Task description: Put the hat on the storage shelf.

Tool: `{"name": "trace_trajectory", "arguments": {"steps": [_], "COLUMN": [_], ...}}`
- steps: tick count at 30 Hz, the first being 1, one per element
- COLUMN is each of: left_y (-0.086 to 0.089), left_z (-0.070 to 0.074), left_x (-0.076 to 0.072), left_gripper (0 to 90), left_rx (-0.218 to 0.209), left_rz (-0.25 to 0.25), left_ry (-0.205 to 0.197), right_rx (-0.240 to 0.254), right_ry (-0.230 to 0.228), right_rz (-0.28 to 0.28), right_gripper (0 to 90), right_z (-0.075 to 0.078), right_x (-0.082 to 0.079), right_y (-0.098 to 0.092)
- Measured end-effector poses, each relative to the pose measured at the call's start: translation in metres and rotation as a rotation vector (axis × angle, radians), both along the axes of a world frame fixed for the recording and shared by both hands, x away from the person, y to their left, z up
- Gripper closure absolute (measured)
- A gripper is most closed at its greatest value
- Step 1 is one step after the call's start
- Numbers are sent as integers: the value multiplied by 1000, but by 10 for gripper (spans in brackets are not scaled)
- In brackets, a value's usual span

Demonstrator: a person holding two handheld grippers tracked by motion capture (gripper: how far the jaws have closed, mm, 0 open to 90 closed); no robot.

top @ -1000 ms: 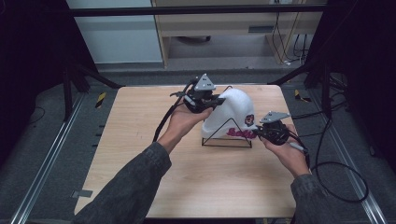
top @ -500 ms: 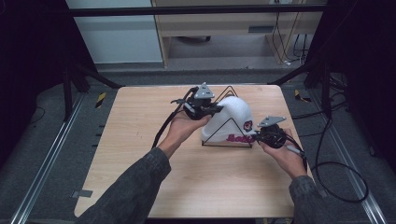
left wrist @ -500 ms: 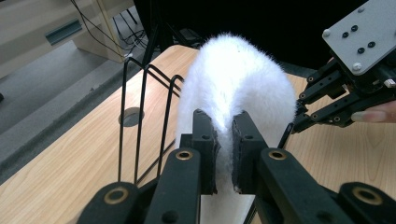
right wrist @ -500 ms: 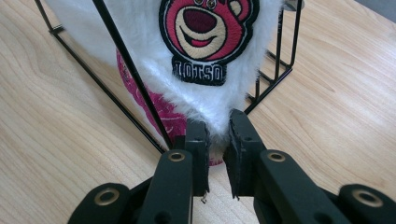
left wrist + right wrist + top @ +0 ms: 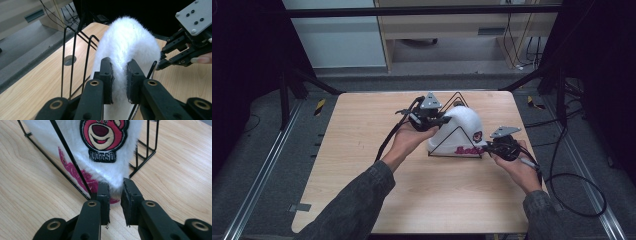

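There the white furry hat [image 5: 460,131] sat draped over a black wire rack [image 5: 455,148] mid-table [image 5: 362,150], crown up, patch facing the right tongs [image 5: 115,187], which pinched its hem; left tongs [image 5: 119,75] pinched its crown, both just easing.

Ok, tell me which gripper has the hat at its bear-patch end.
The right gripper, jaws on the hat below the bear patch; the left gripper pinches plain fur. Both pairs of jaws have just been opening, fur between them.
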State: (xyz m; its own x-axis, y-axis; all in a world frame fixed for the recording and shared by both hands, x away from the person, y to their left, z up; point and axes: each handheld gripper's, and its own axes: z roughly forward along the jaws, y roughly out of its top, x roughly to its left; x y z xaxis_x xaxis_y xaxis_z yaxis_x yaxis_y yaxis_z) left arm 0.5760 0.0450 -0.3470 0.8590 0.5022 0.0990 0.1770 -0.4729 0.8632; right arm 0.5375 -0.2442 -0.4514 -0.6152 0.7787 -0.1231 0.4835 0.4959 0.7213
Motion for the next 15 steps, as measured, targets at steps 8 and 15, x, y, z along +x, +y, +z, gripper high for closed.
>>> {"name": "trace_trajectory", "arguments": {"steps": [8,15], "left_y": [8,20], "left_z": [5,18], "left_x": [-8,-19], "left_gripper": [599,419], "left_rx": [13,22], "left_rz": [40,97], "left_ry": [-25,-90], "right_rx": [43,102], "right_ry": [-31,-65], "right_rz": [-40,-86], "right_gripper": [696,616], "right_z": [10,20], "right_x": [-13,-31], "right_y": [-10,-18]}}
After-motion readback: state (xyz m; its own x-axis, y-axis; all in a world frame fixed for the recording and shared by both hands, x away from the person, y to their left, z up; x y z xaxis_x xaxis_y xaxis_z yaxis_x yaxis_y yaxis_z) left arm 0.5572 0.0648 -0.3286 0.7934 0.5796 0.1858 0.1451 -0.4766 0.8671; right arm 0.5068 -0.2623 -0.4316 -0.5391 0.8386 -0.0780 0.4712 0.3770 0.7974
